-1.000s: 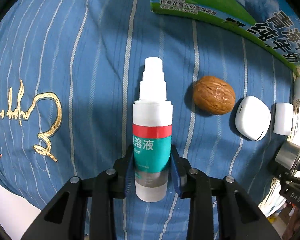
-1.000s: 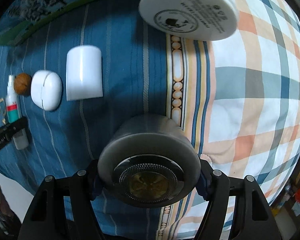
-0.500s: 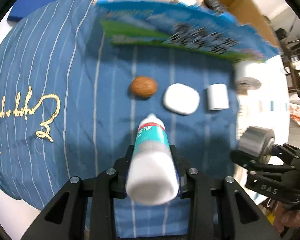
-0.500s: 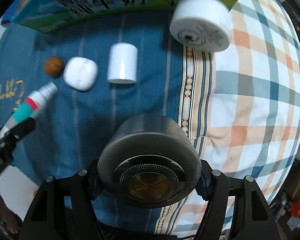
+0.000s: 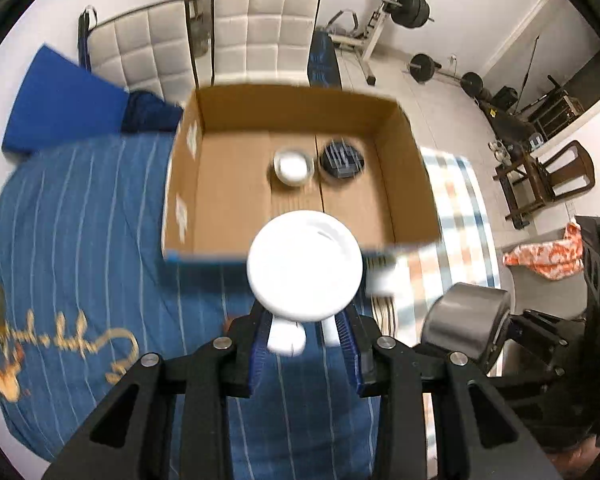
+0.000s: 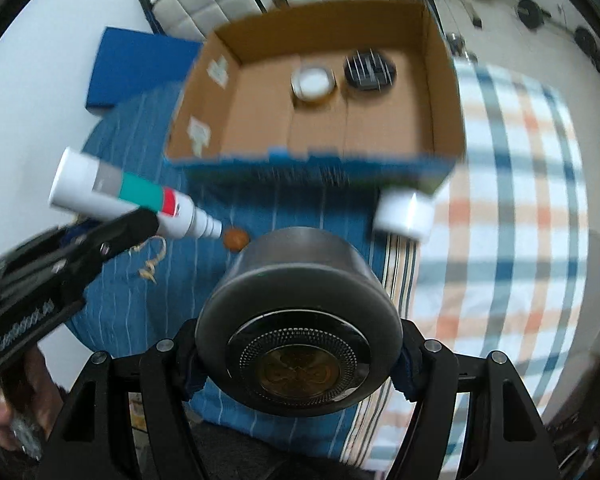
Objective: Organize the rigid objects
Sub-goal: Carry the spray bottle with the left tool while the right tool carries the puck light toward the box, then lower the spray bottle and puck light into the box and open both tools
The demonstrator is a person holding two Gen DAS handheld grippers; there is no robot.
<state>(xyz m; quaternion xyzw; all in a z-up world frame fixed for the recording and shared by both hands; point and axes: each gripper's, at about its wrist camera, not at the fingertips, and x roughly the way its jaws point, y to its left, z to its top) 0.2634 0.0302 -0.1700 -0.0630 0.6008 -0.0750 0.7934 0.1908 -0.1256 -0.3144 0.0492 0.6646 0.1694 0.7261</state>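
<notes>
Now that you've raised both loads off the bed, the cardboard box (image 5: 404,168) fills mid-frame: left gripper (image 5: 304,344) fingers clamp the spray bottle (image 5: 304,270), right gripper (image 6: 298,354) fingers the metal canister (image 6: 300,316), ready for boxing.

We see white walls (image 5: 480,8) and a pale tiled floor (image 5: 436,92). Two white quilted chairs (image 5: 260,32) stand behind the bed (image 5: 80,240). A barbell rack (image 5: 384,4) and loose weights (image 5: 422,67) lie beyond; a wooden chair (image 5: 556,176) stands at right.
</notes>
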